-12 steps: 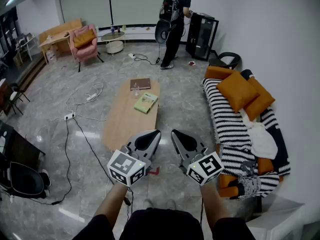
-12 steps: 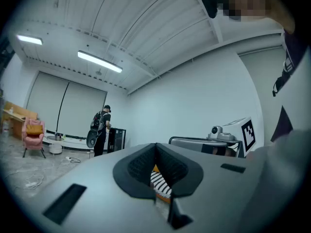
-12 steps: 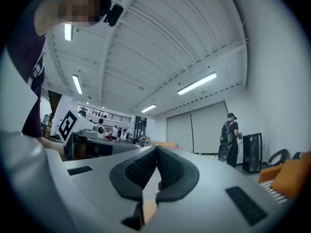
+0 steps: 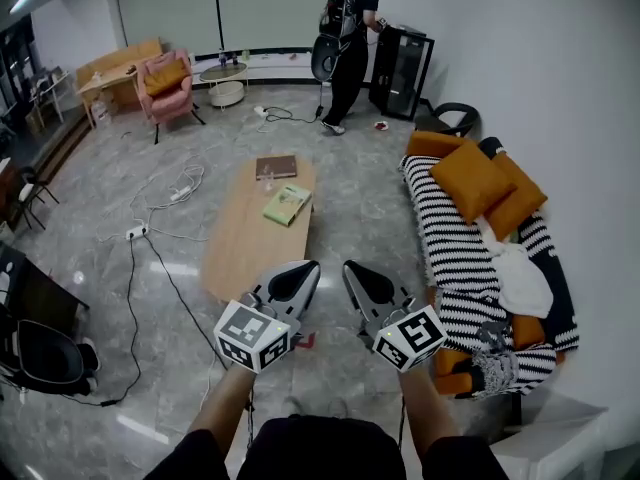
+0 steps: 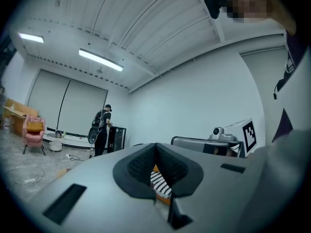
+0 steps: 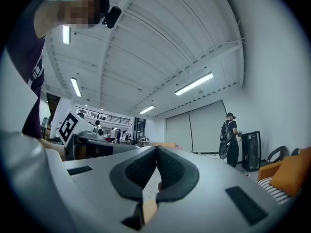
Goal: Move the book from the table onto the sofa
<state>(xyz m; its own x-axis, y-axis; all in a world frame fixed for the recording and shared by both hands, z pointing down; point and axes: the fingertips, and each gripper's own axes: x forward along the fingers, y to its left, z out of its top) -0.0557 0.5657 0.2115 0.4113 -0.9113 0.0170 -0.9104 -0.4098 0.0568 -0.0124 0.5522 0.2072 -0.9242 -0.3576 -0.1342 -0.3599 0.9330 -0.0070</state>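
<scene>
Two books lie on the long wooden table [image 4: 240, 248]: a green book [image 4: 287, 205] near its middle and a brown book [image 4: 277, 167] at its far end. The striped sofa [image 4: 455, 248] with orange cushions [image 4: 478, 180] stands to the right. My left gripper [image 4: 300, 278] and right gripper [image 4: 358, 278] are held side by side in front of me, short of the table's near end, both shut with nothing between the jaws. In the left gripper view the left gripper [image 5: 155, 152] points toward the sofa; in the right gripper view the right gripper [image 6: 156, 155] points level across the room.
A person with a backpack [image 4: 345, 33] stands at a black cabinet [image 4: 400, 68] at the far wall. Cables and a power strip [image 4: 140, 231] lie on the floor left of the table. A pink armchair [image 4: 165, 83] and a round side table [image 4: 228, 80] stand at the back.
The view has shifted slightly; the table and books sit a little nearer and lower in the head view. Both grippers keep their place and stay shut.
</scene>
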